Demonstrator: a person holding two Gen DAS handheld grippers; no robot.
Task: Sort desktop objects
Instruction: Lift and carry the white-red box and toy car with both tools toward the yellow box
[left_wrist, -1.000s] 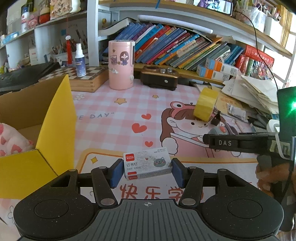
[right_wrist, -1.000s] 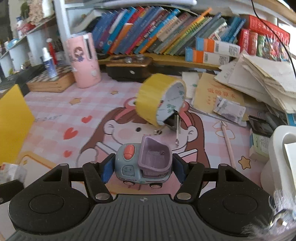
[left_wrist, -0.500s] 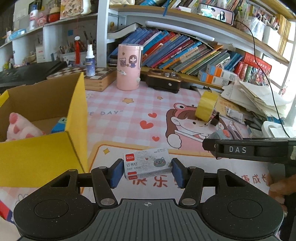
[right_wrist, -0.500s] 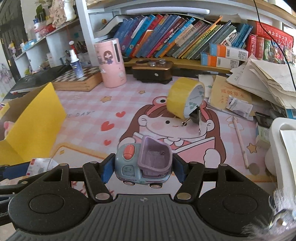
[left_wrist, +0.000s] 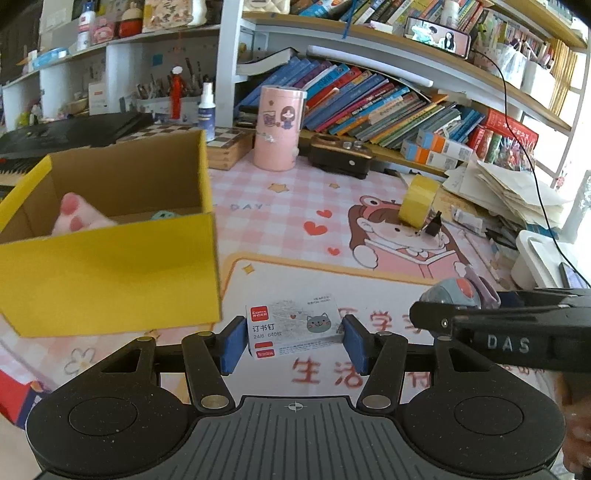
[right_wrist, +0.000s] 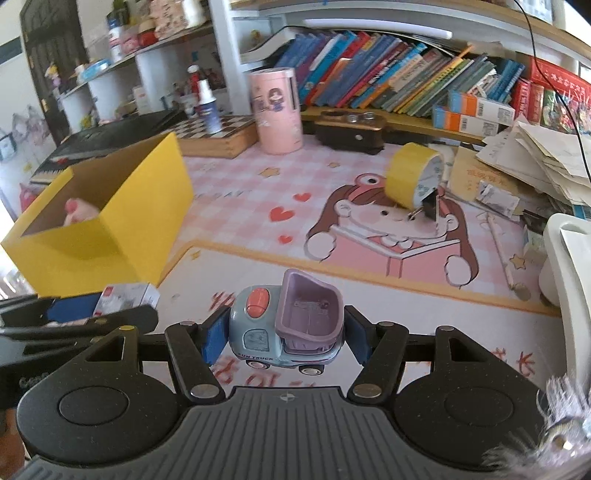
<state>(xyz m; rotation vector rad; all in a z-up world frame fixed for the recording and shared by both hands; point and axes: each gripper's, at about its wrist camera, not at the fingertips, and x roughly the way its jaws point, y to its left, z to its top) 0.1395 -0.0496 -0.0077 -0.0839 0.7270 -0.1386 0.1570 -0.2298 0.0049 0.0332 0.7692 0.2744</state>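
The yellow box sits open-topped at nine o'clock in the left wrist view, a pink plush already inside. Its near wall stands tall, and that is the chief hazard: either load, brought in too low, would likely strike the rim and be knocked askew or shove the box across the desk mat.

The right gripper holds the toy truck by its flanks, blue pads pressed on both sides. The rounded plastic body gives little flat contact, so a jolt could roll it out of the grip.

The left gripper is clamped on the staple box by its short ends, clear of the mat. Thin card may buckle under squeeze.

The two tools travel close together, the right one at three o'clock in the left view; collision is a risk as both converge on one opening.

The tape roll and binder clip remain on the mat at one o'clock, unsorted.
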